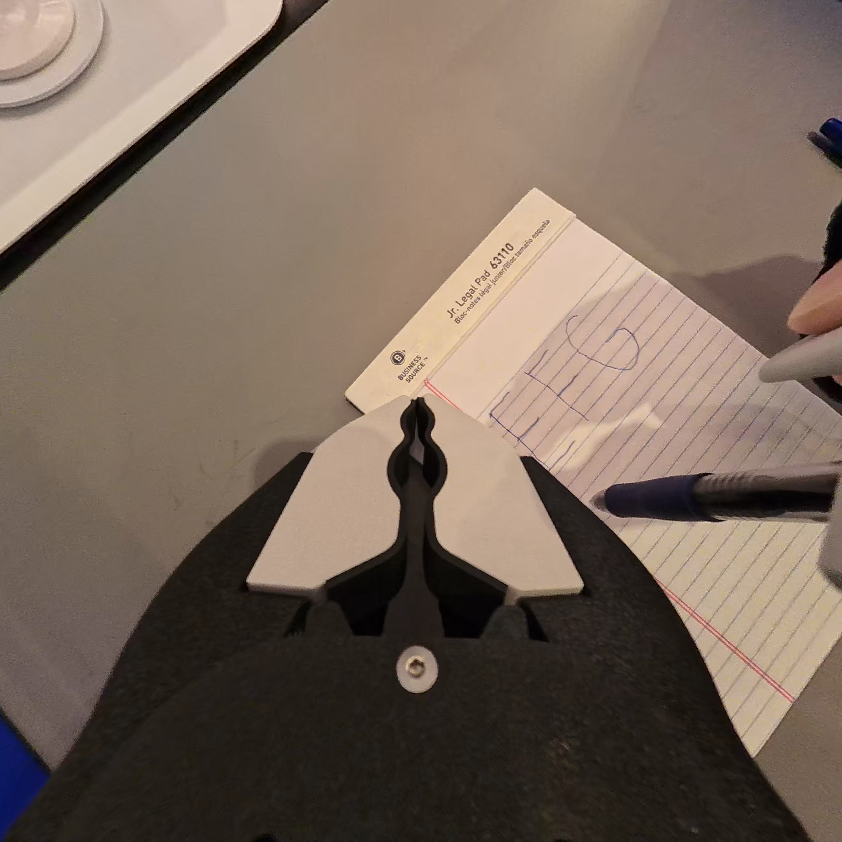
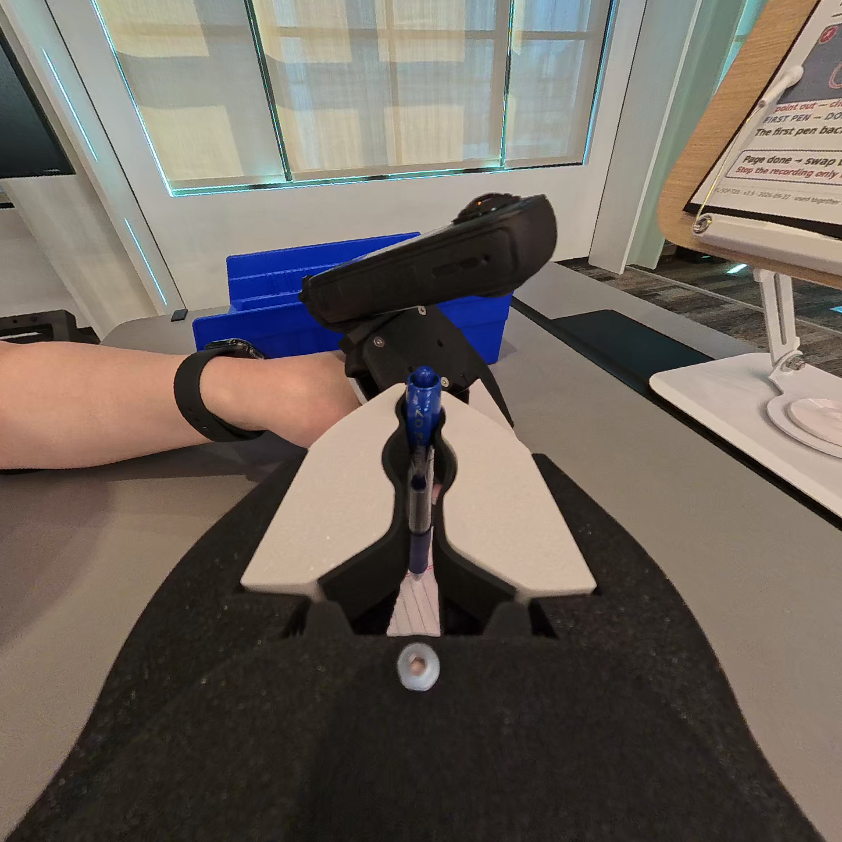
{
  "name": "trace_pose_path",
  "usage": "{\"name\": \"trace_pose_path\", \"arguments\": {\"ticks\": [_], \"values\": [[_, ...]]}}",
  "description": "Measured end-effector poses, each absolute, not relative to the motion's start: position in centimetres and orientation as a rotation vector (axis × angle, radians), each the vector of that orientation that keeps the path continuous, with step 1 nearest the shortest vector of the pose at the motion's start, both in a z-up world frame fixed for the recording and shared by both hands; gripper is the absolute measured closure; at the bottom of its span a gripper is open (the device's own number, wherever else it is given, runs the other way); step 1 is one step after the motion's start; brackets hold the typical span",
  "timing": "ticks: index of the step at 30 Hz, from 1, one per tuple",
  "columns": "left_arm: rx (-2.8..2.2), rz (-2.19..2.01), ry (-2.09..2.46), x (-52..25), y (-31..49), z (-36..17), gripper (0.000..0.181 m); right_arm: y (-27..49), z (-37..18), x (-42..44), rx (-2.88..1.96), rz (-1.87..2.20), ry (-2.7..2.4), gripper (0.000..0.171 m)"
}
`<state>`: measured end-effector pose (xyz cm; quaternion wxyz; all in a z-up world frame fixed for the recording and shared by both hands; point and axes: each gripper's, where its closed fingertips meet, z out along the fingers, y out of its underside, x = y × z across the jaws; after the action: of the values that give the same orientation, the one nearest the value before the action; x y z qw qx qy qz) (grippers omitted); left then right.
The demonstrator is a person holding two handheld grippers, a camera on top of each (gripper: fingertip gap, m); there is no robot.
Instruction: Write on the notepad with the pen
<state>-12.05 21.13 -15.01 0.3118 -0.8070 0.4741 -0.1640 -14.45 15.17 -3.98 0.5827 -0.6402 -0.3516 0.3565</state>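
Writing is under way: several large blue ink characters already sit on the upper lines of the white ruled notepad (image 1: pixel 638 455), which lies on the grey bench (image 1: pixel 273 273), most of the page still blank. The right gripper (image 2: pixel 421 410) has its jaws closed on the blue ballpoint pen (image 1: pixel 711 494), its tip low over the paper near the margin; contact is unclear. The left gripper (image 1: pixel 418 403), jaws closed and empty, rests at the pad's top corner, apparently steadying it.

Dim, warm light on the grey desk (image 1: pixel 319 205); soft shadows smear across the white lined notepad (image 1: pixel 683 410). The dark blue pen (image 1: pixel 711 494) is motion-blurred. Daylight fills the large paned window (image 2: pixel 341 91); wide-angle bending at edges.
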Motion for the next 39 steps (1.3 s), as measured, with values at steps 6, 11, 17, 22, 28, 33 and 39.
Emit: {"name": "trace_pose_path", "arguments": {"ticks": [6, 11, 17, 22, 28, 33, 39], "values": [[-2.132, -0.436, 1.249, -12.0, 21.1, -15.0, 0.181, 15.4, -4.3, -14.4, -1.496, 0.822, -0.825, 0.166], [-2.131, -0.436, 1.249, -12.0, 21.1, -15.0, 0.181, 15.4, -4.4, -14.5, -1.500, 0.824, -0.840, 0.166], [-2.131, -0.437, 1.248, -12.0, 21.1, -15.0, 0.181, 15.1, -4.5, -14.4, -1.515, 0.836, -0.847, 0.166], [-2.131, -0.438, 1.248, -12.0, 21.1, -15.0, 0.181, 14.5, -4.5, -14.7, -1.504, 0.817, -0.867, 0.166], [-2.132, -0.439, 1.247, -12.0, 21.1, -15.0, 0.181, 13.8, -4.5, -14.9, -1.492, 0.794, -0.887, 0.166], [-2.132, -0.442, 1.247, -12.0, 21.1, -15.0, 0.181, 13.4, -4.6, -15.1, -1.483, 0.779, -0.893, 0.166], [-2.133, -0.445, 1.246, -12.0, 21.1, -15.0, 0.181, 13.0, -4.5, -15.1, -1.482, 0.791, -0.884, 0.166]]}}
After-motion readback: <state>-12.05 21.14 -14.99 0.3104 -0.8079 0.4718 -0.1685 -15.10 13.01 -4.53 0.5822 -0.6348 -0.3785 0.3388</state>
